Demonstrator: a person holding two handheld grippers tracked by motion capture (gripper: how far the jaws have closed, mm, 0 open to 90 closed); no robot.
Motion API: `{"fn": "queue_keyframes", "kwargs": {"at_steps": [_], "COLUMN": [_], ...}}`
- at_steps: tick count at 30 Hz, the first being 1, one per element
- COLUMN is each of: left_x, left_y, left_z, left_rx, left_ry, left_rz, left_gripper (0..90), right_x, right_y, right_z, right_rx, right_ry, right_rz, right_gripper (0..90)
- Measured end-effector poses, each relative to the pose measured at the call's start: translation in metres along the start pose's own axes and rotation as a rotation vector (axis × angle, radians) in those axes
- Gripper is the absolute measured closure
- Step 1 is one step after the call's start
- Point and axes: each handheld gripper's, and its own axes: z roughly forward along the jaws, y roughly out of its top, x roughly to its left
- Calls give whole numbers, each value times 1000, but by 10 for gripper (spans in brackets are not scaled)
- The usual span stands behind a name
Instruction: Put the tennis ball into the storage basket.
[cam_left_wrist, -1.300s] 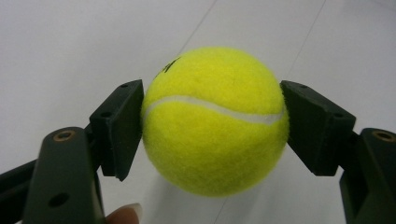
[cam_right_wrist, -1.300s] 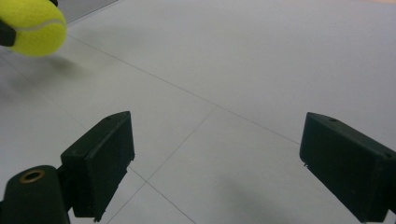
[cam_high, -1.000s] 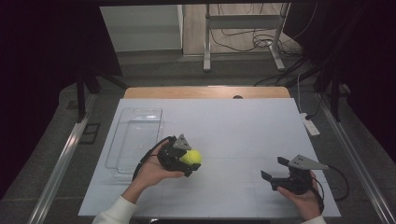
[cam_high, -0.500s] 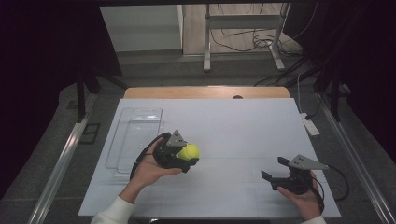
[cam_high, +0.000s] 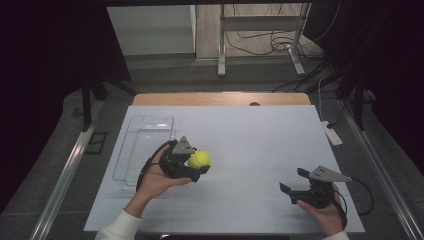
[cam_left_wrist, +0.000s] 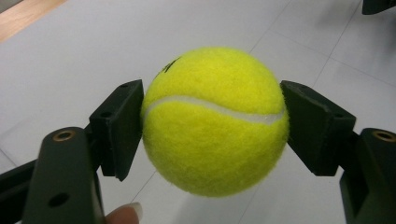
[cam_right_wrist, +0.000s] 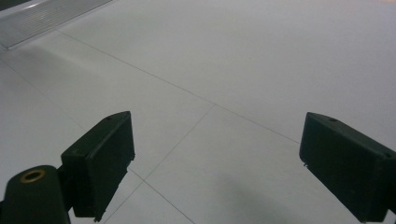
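One tennis ball (cam_left_wrist: 215, 121) pinched between L gripper (cam_high: 192, 162) pads, held off the white table (cam_high: 260, 145), just right of clear tray (cam_high: 145, 150). R gripper (cam_high: 300, 187) idle near front-right edge, jaws wide, nothing between. Risk: pads meet the ball's curved sides; a jolt or tilt en route could let it slip and roll off the table.
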Motion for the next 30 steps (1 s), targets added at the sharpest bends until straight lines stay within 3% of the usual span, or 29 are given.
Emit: {"fn": "queue_keyframes", "kwargs": {"at_steps": [30], "left_x": [13], "left_y": [-2], "left_z": [-20], "left_rx": [-69], "left_ry": [53], "left_rz": [-41], "left_gripper": [263], "right_x": [0], "right_y": [0], "right_z": [-1], "right_rx": [-3], "right_ry": [-10], "right_rz": [-1], "right_gripper": [104]}}
